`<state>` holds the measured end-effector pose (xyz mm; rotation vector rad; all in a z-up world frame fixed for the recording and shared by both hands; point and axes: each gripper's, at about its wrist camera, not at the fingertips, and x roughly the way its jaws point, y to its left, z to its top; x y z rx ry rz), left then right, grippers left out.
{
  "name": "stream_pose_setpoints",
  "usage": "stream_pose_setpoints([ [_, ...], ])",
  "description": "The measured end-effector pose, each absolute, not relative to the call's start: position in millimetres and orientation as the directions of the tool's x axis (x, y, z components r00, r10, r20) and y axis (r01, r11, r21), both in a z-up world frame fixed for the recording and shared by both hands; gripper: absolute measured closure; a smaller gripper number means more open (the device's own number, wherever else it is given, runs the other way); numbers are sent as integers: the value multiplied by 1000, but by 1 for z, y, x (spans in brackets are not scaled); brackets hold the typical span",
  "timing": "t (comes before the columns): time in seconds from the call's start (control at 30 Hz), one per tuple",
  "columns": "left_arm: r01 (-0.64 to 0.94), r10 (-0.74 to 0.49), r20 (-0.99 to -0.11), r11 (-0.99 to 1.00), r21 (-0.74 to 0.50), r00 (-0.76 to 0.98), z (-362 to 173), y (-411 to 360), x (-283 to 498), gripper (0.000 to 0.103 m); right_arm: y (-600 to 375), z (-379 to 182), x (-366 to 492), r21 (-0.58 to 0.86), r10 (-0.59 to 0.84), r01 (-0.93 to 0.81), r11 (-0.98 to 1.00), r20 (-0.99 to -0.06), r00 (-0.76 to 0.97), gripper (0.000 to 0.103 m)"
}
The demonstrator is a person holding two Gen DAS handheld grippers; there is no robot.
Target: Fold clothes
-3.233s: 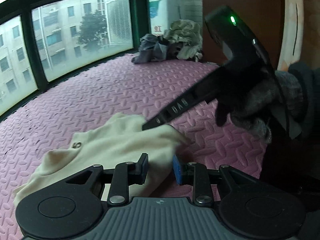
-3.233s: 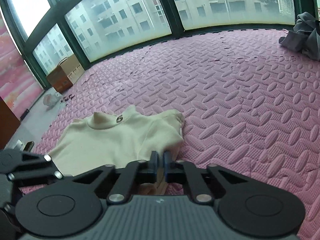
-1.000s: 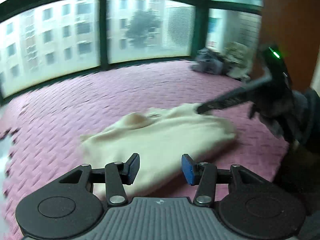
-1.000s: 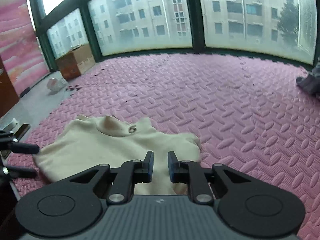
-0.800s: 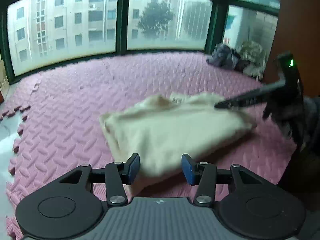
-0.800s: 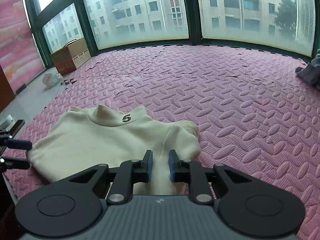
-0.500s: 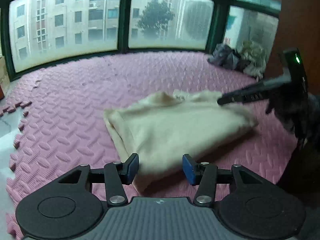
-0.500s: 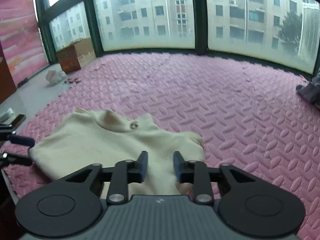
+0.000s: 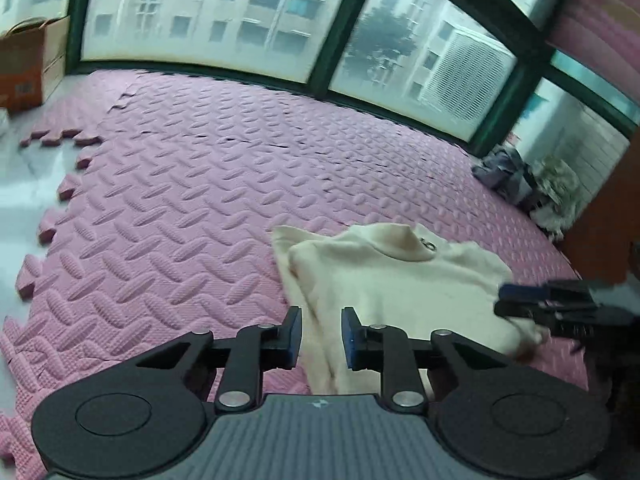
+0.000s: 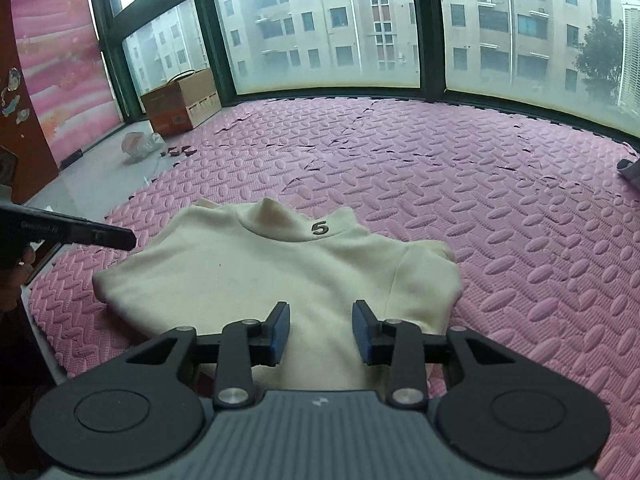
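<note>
- Cream shirt (image 10: 276,276): lies folded on the pink foam mat (image 10: 500,216), collar with a "5" at the far side.
- Left gripper (image 9: 321,338): jaws closing over the shirt's near left edge, pads not pressing.
- Right gripper (image 10: 321,333): jaws opening above the shirt's near edge, gripping nothing.

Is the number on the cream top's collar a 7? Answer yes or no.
No: in the right wrist view the dark number on the cream top reads 5, at the collar.
</note>
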<state>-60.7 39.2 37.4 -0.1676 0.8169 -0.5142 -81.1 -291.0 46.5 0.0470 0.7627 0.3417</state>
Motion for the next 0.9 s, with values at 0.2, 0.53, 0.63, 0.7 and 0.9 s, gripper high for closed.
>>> stream_pose_setpoints([
  [0.2, 442, -504, -661, 853, -278, 556, 35, 31, -77, 80, -290, 47, -82, 162, 323, -293, 942, -670, 668, 67],
  [0.53, 468, -534, -655, 832, -297, 534, 31, 26, -83, 78, -287, 46, -83, 153, 327, -306, 939, -671, 666, 61],
  [0.63, 477, -540, -657, 827, -297, 526, 31, 22, -81, 78, -287, 46, -83, 152, 327, -308, 939, -672, 665, 60],
  [0.7, 482, -544, -668, 822, -304, 507, 28, 19, -79, 78, -287, 46, -83, 151, 327, -310, 939, -672, 664, 60],
  [0.9, 463, -538, -670, 829, -312, 512, 24, 18, -76, 75, -287, 45, -84, 152, 330, -314, 937, -673, 661, 59],
])
